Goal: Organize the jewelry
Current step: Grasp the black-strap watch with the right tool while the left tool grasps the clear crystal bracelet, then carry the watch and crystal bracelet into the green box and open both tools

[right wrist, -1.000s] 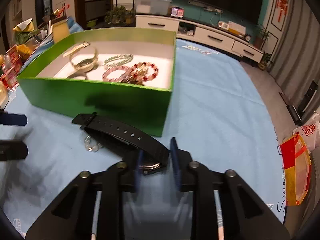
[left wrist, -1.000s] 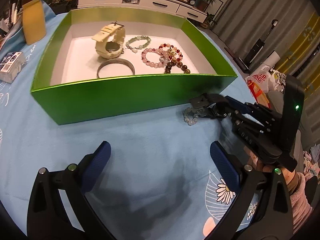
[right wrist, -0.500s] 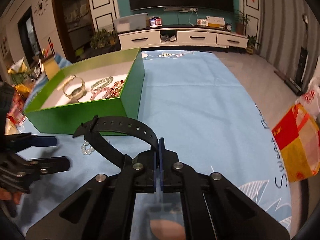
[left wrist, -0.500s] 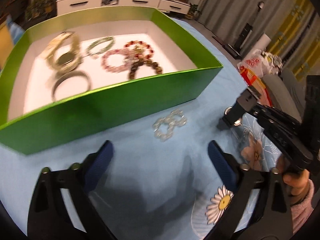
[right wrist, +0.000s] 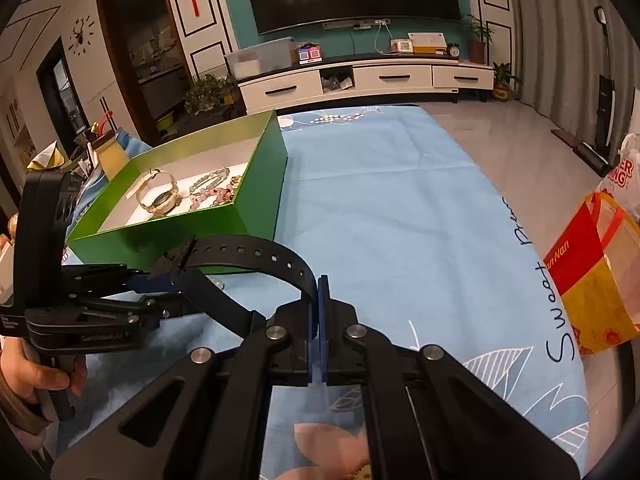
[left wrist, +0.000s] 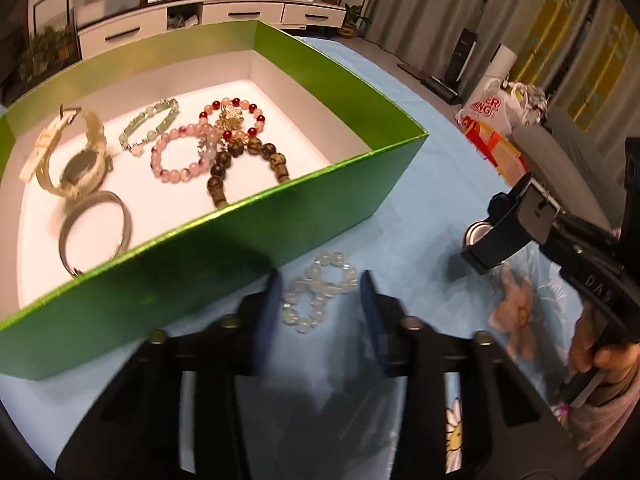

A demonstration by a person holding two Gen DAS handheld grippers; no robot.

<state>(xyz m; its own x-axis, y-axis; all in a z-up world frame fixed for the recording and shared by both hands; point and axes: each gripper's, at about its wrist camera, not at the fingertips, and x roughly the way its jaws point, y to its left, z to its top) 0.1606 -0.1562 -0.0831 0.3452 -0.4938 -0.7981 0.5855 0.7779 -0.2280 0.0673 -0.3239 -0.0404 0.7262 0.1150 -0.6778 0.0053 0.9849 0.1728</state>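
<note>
**L gripper closing round clear bead bracelet; R gripper carrying black watch**

Handling, judged: the clear bead bracelet [left wrist: 318, 292] is looking light, floppy and slick, w/ beads on a cord, folded into a loose figure-eight. It is lying on the blue tablecloth [left wrist: 420, 184], just near of the green box [left wrist: 240, 236] front wall. Pinching one glassy bead is likely to slip; taking it across the middle where the two loops are crossing seems safer, so several beads are bunching btwn the pads. Not fragile, but it will be dangling once lifted.

The left gripper [left wrist: 320, 304] is straddling the bracelet, pads either side, small gaps visible, so not yet clenched on it.

The black watch [right wrist: 240, 264] is looking stiffer: rubbery strap keeping its arch, case end heavier. The right gripper [right wrist: 319, 312] is pinching the strap tight, watch hanging clear of the cloth, right of the box.

Vs. earlier frames: L jaws have just been closing from wide apart to a narrow straddle, bracelet btwn them; bracelet now sitting central and close in the left wrist view, formerly farther off. R jaws, a sec ago apart round the watch on the cloth, are now pressed shut w/ the watch raised. Box contents (cream watch [left wrist: 68, 160], bangle [left wrist: 96, 232], bead bracelets [left wrist: 224, 148]) unchanged.
</note>
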